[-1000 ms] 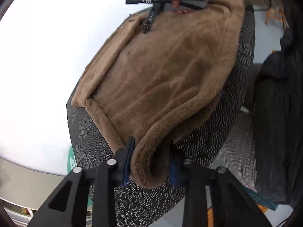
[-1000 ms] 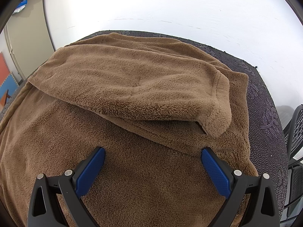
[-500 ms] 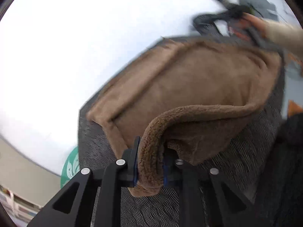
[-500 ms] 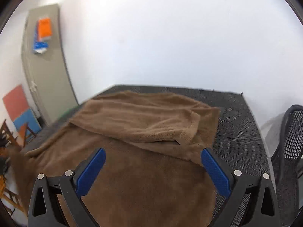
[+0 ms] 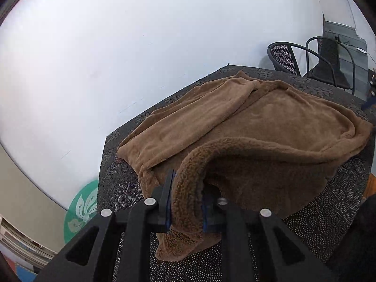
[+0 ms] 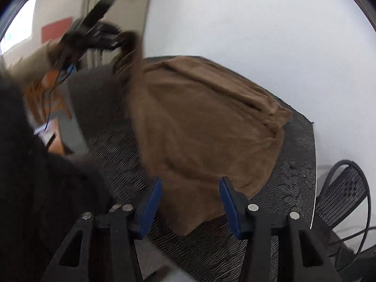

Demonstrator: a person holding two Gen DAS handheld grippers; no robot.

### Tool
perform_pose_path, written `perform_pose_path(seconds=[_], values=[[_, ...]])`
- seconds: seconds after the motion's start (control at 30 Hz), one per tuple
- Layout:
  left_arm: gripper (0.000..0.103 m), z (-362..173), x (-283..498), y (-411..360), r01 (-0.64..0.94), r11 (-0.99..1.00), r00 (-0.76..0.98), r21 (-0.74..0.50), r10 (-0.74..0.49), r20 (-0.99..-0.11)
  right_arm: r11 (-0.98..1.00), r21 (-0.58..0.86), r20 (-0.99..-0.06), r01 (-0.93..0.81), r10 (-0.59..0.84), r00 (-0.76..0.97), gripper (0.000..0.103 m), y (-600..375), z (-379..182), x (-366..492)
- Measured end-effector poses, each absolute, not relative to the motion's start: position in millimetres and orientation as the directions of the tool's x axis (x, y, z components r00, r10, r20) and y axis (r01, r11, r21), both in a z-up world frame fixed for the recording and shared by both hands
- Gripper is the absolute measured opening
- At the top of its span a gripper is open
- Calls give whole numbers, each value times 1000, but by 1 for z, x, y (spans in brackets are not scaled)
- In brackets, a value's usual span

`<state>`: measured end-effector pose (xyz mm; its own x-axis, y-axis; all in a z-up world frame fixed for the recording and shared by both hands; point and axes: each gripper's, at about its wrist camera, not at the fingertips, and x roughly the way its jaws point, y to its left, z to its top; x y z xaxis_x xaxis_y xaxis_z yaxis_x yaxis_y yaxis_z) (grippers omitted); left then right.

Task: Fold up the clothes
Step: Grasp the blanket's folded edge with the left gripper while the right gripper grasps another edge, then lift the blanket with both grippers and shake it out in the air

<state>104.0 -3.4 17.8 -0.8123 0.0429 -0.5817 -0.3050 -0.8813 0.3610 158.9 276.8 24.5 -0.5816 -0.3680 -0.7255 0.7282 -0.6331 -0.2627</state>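
Observation:
A brown fleece garment (image 5: 270,122) lies on a dark patterned table (image 5: 117,188), with a sleeve folded across its far side. My left gripper (image 5: 186,199) is shut on the garment's near hem corner and holds it lifted off the table. In the right wrist view the same garment (image 6: 199,122) spreads across the table, and its far-left corner hangs raised from the blurred left gripper (image 6: 94,30). My right gripper (image 6: 190,202) is open, its blue pads either side of the garment's near corner, touching nothing.
A white wall (image 5: 117,47) runs behind the table. Two black mesh chairs (image 5: 312,61) stand at the table's far side, and one shows in the right wrist view (image 6: 343,192). A dark-clothed body (image 6: 35,176) fills that view's left. A green floor emblem (image 5: 82,206) lies beside the table.
My left gripper closed on the hem corner and lifted it. My right gripper pulled back from above the garment's middle to its near corner and narrowed its opening.

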Motion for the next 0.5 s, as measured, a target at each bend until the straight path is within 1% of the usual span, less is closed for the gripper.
perform_pose_path(seconds=[0.17,0.23,0.3,0.4,0.5], values=[[20,18,105,-6,-304,-883,-808,358,40,-587,-543,-436,-738,718,-240,-630,53,268,2,176],[20,18,106,-7,-303,-884,-807,356,39,-589,-481,-519,-730,707,-181,-659,53,263,-8,178],[20,18,107,-9,-301,-888,-805,348,42,-591,-405,-603,-700,687,-144,-699,53,259,-17,182],[20,17,108,-11,-299,-892,-803,338,44,-595,-320,-685,-655,655,-124,-746,53,258,-23,186],[20,17,109,-14,-298,-894,-800,334,43,-598,-244,-732,-626,636,-129,-769,53,255,-30,189]])
